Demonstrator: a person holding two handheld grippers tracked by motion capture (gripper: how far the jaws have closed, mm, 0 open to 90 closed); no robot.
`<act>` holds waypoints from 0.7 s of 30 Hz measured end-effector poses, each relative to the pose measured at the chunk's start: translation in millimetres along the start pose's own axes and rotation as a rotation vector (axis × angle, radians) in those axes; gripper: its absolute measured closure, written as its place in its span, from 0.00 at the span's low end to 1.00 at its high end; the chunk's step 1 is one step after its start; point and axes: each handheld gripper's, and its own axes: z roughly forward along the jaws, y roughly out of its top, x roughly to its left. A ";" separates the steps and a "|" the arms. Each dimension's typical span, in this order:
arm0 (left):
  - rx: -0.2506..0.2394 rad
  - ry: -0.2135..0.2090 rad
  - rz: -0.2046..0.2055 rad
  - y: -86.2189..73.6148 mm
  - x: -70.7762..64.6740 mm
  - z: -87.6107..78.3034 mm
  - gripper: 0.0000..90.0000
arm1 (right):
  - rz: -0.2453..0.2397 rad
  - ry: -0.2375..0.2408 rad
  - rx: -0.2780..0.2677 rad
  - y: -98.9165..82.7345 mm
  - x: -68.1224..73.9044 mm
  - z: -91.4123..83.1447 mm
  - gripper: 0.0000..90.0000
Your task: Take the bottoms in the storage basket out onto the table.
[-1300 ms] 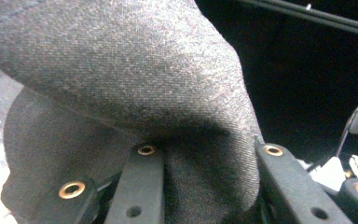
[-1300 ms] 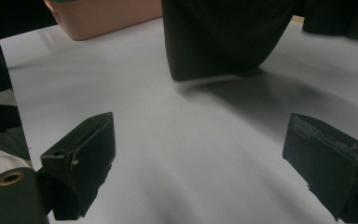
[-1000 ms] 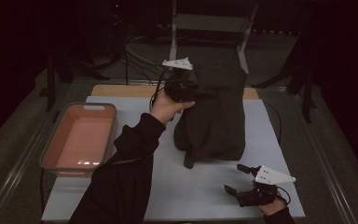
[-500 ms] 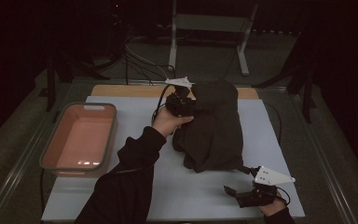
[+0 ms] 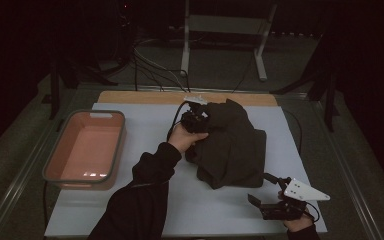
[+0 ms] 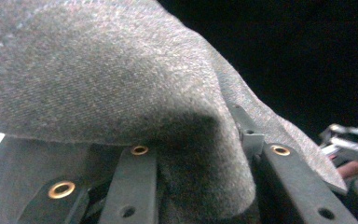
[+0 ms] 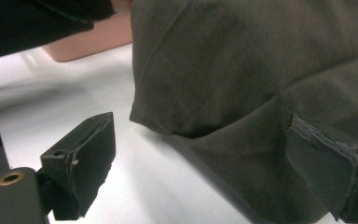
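A dark grey-brown garment (image 5: 232, 150) lies in a crumpled heap on the middle of the white table top (image 5: 145, 125). My left gripper (image 5: 196, 119) is at the heap's far left corner and is shut on a fold of it. In the left gripper view the cloth (image 6: 121, 70) drapes over the jaws and bunches between them. My right gripper (image 5: 263, 190) rests open by the garment's near right corner, and the hem (image 7: 242, 116) lies between its wide-apart pads (image 7: 86, 161) without being pinched.
An empty pink tub (image 5: 85, 150) with a grey rim stands at the left of the table, its side (image 7: 93, 42) also in the right gripper view. A wooden strip (image 5: 140, 96) runs along the far edge. A metal stand (image 5: 222, 30) and cables sit on the floor behind.
My left gripper came down and nearer with the garment, which hung lifted and now lies slumped on the table. The right gripper has barely moved.
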 end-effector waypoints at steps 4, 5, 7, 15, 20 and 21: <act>0.043 0.038 0.018 -2.6 1.3 6.2 0.73 | 0.005 -0.024 -0.025 1.5 -1.1 -2.7 0.11; 0.045 0.048 0.020 -3.0 1.3 6.9 0.71 | 0.008 -0.031 -0.030 1.9 -1.6 -3.7 0.11; 0.050 0.083 0.028 -3.4 0.9 7.5 0.64 | 0.013 -0.038 -0.040 2.3 -2.8 -4.7 0.11; 0.075 0.150 0.017 -0.1 -1.5 0.0 0.42 | 0.009 -0.037 -0.032 3.5 -2.2 -1.4 0.11; 0.062 0.183 0.027 5.9 -8.2 -8.6 0.24 | 0.006 -0.047 -0.045 5.7 -2.0 -2.2 0.11; 0.063 0.183 0.026 6.8 -8.9 -9.6 0.24 | 0.006 -0.047 -0.045 5.7 -2.0 -2.2 0.11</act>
